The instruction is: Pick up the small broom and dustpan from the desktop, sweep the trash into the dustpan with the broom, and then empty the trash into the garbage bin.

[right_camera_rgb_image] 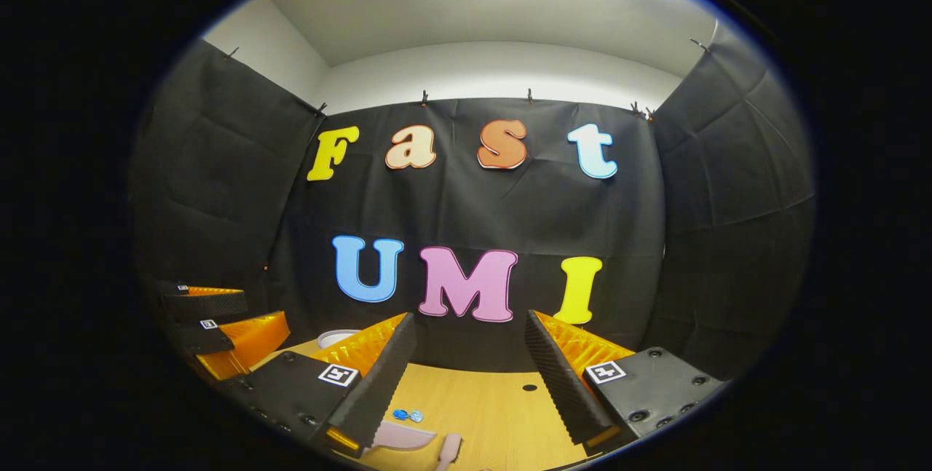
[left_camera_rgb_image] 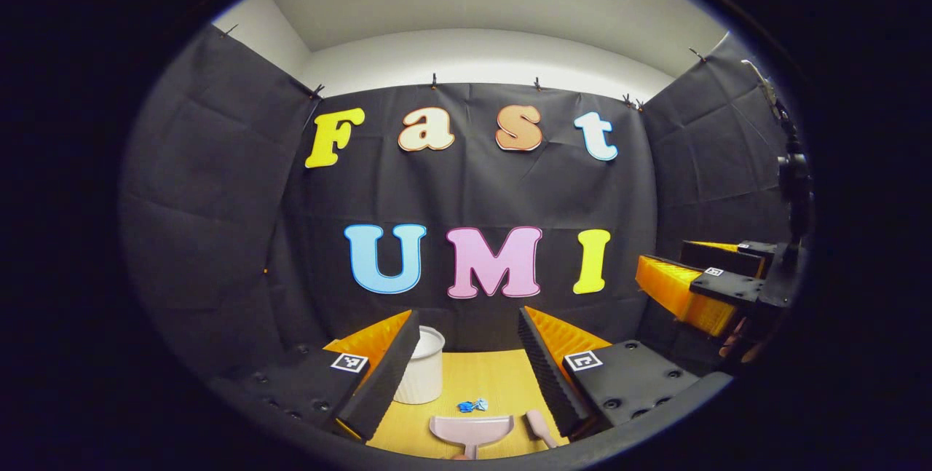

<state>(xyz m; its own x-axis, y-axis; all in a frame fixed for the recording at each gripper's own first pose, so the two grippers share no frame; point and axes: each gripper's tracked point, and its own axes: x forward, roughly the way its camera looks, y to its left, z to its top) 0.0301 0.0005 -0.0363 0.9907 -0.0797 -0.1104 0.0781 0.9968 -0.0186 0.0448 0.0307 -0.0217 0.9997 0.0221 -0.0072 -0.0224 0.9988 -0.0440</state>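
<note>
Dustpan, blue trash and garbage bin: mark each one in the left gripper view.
dustpan [left_camera_rgb_image: 472, 427], left gripper view, on its pink scoop.
blue trash [left_camera_rgb_image: 472, 405], left gripper view, on the crumpled piece's middle.
garbage bin [left_camera_rgb_image: 424, 373], left gripper view, on its white side wall.

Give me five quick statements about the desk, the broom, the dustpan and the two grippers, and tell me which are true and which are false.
1. The dustpan lies on the desk. True.
2. The left gripper is shut on the broom. False: its fingers stand wide apart and the broom lies on the desk, untouched.
3. A bit of blue trash lies on the desk beyond the dustpan. True.
4. The white bin lies tipped on its side. False: it stands upright at the back of the desk.
5. The right gripper holds the dustpan. False: it is open with nothing between its fingers.
</note>
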